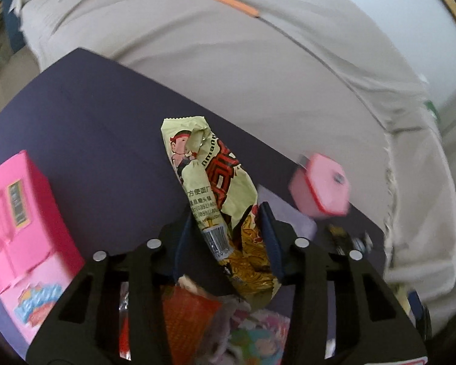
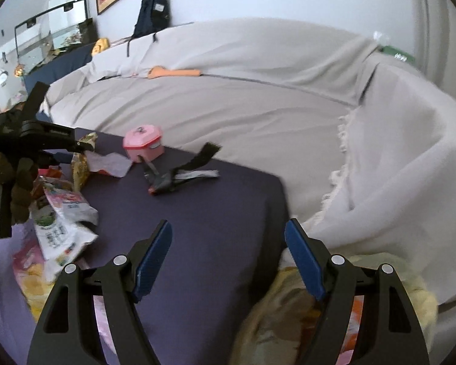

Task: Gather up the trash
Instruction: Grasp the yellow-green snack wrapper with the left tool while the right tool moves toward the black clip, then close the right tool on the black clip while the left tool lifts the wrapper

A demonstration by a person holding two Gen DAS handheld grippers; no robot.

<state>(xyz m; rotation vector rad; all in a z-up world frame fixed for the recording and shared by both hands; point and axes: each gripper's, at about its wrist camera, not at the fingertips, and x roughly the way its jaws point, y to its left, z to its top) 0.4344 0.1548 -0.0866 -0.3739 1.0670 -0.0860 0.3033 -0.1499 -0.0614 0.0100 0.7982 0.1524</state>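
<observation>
My left gripper (image 1: pixel 228 213) is shut on a pale green snack wrapper (image 1: pixel 215 188) with a cartoon figure and holds it above the dark purple table (image 1: pixel 91 115). Under it lies a heap of more wrappers (image 1: pixel 197 313). In the right wrist view the left gripper (image 2: pixel 85 144) shows at the far left with the wrapper (image 2: pixel 80 167) hanging from it. My right gripper (image 2: pixel 228 237) is open and empty over the purple table (image 2: pixel 197 213). A white and green bag (image 2: pixel 60 228) and other wrappers lie at the left.
A pink toy box (image 1: pixel 24 222) stands at the table's left. A small pink container (image 2: pixel 143 141) sits at the far edge, also in the left wrist view (image 1: pixel 322 188). A black clip-like tool (image 2: pixel 173 176) lies mid-table. A grey covered sofa (image 2: pixel 228 91) runs behind.
</observation>
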